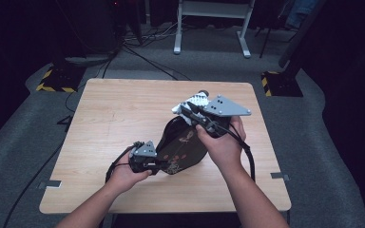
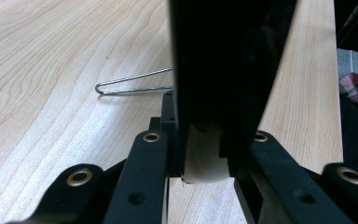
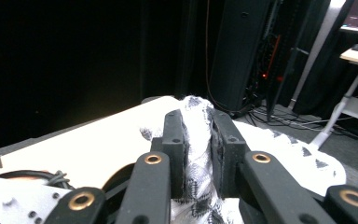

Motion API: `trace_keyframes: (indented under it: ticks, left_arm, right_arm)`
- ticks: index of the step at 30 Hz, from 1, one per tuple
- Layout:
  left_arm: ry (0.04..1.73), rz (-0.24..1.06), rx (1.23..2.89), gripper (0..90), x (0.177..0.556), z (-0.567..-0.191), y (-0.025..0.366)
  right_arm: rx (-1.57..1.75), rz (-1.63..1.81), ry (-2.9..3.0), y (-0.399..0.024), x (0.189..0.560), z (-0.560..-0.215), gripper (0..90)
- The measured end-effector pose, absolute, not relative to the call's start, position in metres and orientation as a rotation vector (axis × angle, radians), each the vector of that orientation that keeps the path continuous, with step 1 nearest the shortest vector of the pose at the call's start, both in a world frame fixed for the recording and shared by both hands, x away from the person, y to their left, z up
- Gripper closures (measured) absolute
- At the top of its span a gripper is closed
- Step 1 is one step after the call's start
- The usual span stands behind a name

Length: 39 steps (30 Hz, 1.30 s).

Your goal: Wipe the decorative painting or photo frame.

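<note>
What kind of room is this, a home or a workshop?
Probably a lab or recording studio, not a home: a bare wooden table on grey carpet, hazard-striped stand bases, cables across the floor, and dark equipment racks behind.

A dark bag (image 1: 180, 145) printed with small reddish flowers stood tilted above the wooden desk (image 1: 109, 118), one lower corner clamped, its top lifted. A white cloth (image 3: 196, 154) with a grey pattern was pinched at its top edge, bunched and hanging.

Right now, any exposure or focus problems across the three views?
High view: table well lit, room dark. Left gripper view: black bag crushed to featureless black, wire loop sharp. Right gripper view: tabletop and white cloth blown out, background underexposed.
</note>
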State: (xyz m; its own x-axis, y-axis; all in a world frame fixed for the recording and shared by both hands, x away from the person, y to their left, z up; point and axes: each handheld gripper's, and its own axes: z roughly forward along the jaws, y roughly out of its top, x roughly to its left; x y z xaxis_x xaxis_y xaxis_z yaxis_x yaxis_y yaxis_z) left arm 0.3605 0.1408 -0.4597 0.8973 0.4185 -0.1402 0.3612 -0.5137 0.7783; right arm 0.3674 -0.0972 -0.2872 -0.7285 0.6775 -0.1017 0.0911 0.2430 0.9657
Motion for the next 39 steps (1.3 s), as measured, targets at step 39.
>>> trace_keyframes:
  ticks: [39]
  left_arm:
    - [0.552, 0.074, 2.165, 78.6, 0.360, -0.460, 0.140]
  right_arm:
    - [0.868, 1.474, 1.967, -0.129, 0.388, -0.322, 78.7]
